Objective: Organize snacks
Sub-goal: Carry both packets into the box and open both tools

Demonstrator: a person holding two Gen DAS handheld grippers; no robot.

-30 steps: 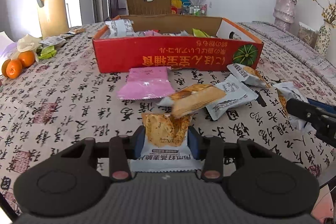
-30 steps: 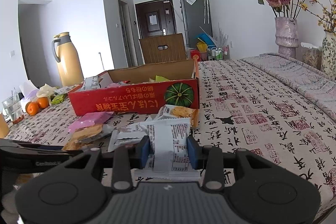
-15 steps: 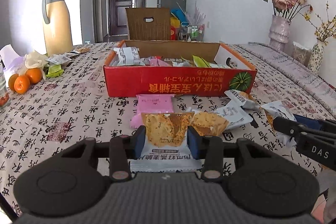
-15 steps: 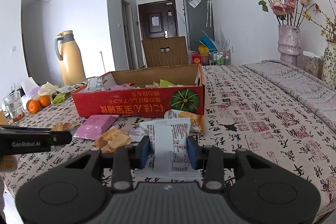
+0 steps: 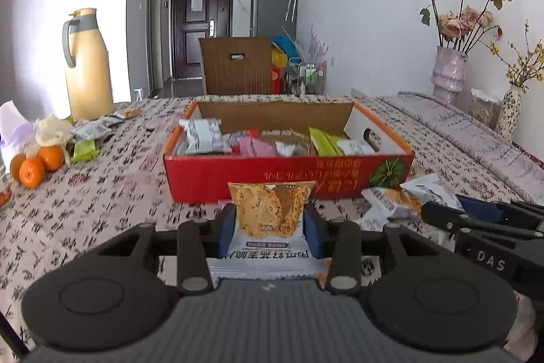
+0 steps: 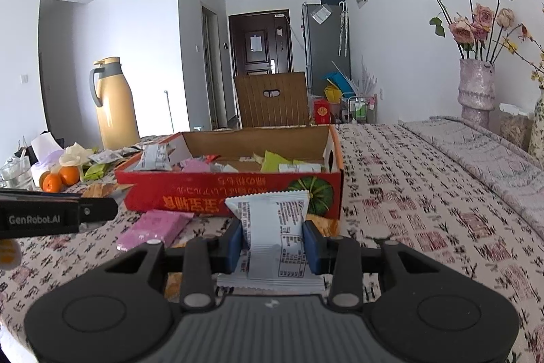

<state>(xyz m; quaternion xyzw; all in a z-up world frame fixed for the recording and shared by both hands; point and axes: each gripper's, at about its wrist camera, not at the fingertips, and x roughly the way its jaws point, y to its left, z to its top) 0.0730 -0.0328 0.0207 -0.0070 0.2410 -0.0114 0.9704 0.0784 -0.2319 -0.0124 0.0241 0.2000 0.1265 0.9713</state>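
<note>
My left gripper [image 5: 270,228] is shut on a cracker packet [image 5: 270,216], white with a brown biscuit picture, lifted off the table. In front of it stands the red cardboard box [image 5: 289,174], open on top and holding several snack packets. My right gripper [image 6: 272,238] is shut on a white snack packet [image 6: 272,227] with black print, also raised, in front of the same box [image 6: 234,191]. Loose packets [image 5: 397,203] lie on the table right of the left gripper, and a pink packet [image 6: 154,228] lies left of the right one. Each gripper's fingers show at the edge of the other's view.
A yellow thermos jug [image 5: 86,63] and oranges [image 5: 35,164] with more wrappers sit at the table's left. Flower vases [image 5: 447,72] stand at the far right by the wall. A wooden chair back [image 5: 234,65] is behind the box. A patterned cloth covers the table.
Both grippers have risen with their packets and tilted up, so the box's inside now shows. The loose packets on the table have dropped low in both views.
</note>
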